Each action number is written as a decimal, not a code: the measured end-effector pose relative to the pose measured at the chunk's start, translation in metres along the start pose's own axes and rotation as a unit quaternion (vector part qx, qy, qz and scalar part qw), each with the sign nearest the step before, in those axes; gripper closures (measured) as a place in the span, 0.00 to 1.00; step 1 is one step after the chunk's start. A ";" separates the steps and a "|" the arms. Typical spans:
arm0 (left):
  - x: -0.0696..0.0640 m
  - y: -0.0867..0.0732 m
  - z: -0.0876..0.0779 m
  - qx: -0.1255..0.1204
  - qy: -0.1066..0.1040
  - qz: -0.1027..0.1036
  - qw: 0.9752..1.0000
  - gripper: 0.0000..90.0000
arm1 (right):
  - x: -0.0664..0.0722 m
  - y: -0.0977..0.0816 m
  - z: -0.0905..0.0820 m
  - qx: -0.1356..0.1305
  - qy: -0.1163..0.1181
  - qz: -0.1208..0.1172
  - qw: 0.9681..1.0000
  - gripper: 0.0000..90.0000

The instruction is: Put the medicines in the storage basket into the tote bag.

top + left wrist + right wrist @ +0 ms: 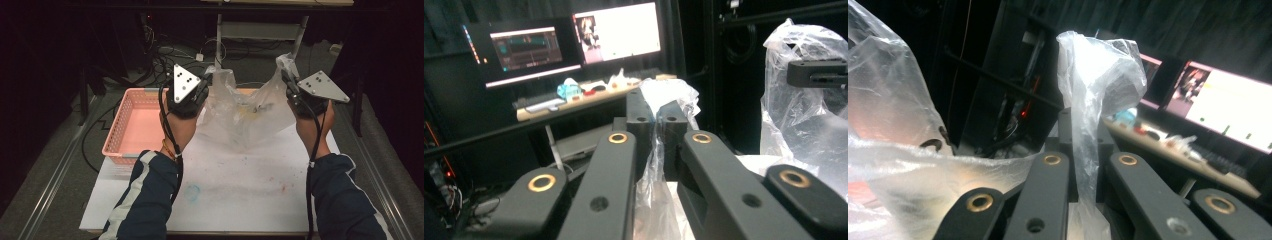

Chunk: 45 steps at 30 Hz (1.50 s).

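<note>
Bag (pixel 245 112) hangs between both grippers: left gripper (pixel 206 86) and right gripper (pixel 289 86) each pinched tight on a top edge. Keep pulls even, mouth taut, contents low, clear of pink basket (pixel 134 125) on left.

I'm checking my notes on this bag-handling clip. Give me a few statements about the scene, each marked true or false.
1. Each hand-held gripper pinches an edge of the clear plastic bag. True.
2. The pink basket sits to the right of the bag. False: it is to the left, beside the left hand-held gripper.
3. The bag hangs between the two grippers, above the white table. True.
4. The right hand-held gripper stands open and empty. False: it is shut on bag film.
</note>
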<state>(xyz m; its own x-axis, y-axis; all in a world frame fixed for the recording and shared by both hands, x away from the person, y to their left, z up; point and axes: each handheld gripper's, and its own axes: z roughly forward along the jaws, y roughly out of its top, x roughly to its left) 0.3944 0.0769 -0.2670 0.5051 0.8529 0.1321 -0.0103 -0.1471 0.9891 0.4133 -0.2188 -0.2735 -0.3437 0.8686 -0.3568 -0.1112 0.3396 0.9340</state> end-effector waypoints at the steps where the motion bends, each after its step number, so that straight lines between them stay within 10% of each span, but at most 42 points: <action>1: 0.001 -0.003 0.003 0.005 -0.001 -0.004 1.000 0.91 | 0.000 -0.002 0.002 0.004 -0.003 -0.001 1.000 1.00; 10: 0.017 -0.016 0.007 0.015 -0.001 -0.032 0.999 0.65 | -0.004 -0.021 0.015 0.038 0.003 0.012 0.999 1.00; 18: 0.017 -0.001 -0.006 0.008 0.000 -0.006 1.000 0.41 | -0.007 -0.022 0.017 0.046 -0.002 0.007 0.999 1.00; 26: 0.019 0.000 -0.020 0.016 -0.044 0.004 0.999 0.29 | -0.009 -0.021 0.017 0.052 0.000 0.002 0.999 1.00; 45: 0.017 0.006 -0.044 0.039 -0.085 0.042 0.995 0.27 | -0.017 -0.025 0.017 0.069 -0.004 0.006 0.998 1.00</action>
<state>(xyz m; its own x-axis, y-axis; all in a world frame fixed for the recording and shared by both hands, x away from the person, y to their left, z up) 0.3655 0.1127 -0.2558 0.6437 0.7402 0.1946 0.0051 -0.2584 0.9660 0.4376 -0.2362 -0.2916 -0.3367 0.8754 -0.3468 0.0219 0.3755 0.9265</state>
